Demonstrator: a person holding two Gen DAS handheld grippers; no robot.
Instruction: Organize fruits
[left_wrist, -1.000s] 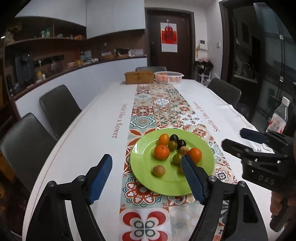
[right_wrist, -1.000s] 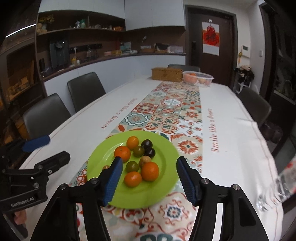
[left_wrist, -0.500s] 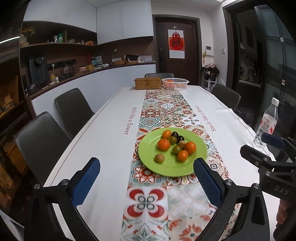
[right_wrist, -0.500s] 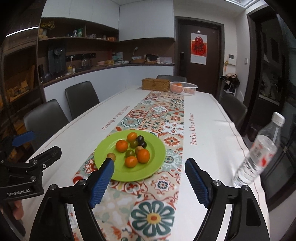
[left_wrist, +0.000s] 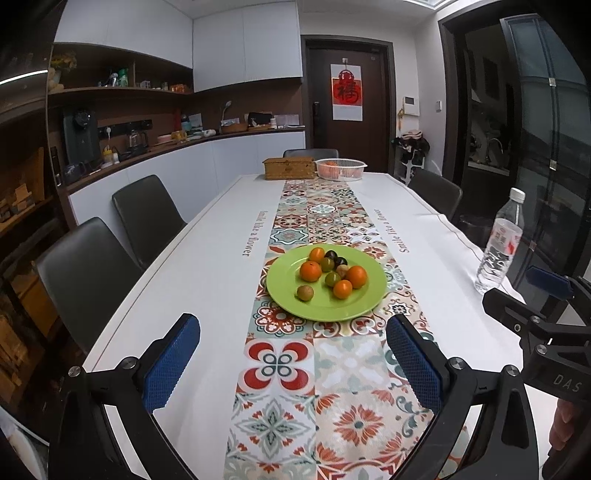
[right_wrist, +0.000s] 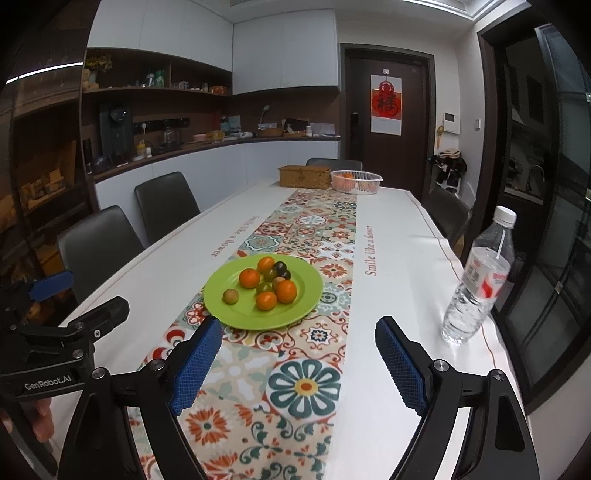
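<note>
A green plate (left_wrist: 351, 310) sits on the patterned runner in the table's middle; it also shows in the right wrist view (right_wrist: 310, 295). It holds several small fruits: oranges (left_wrist: 310, 270), green and dark ones, and a tan fruit (left_wrist: 305, 292) apart at the front left. My left gripper (left_wrist: 291, 354) is open and empty, above the runner well short of the plate. My right gripper (right_wrist: 297, 360) is open and empty, also short of the plate. Each gripper shows at the other view's edge.
A water bottle (right_wrist: 476, 280) stands near the table's right edge. A white basket (left_wrist: 340, 169) with fruit and a woven box (left_wrist: 289, 168) sit at the far end. Dark chairs (left_wrist: 88, 266) line the left side, others the right and far end.
Both grippers have pulled back and up from the plate, which now looks smaller and farther. Both stay open. The fruits have not moved.
</note>
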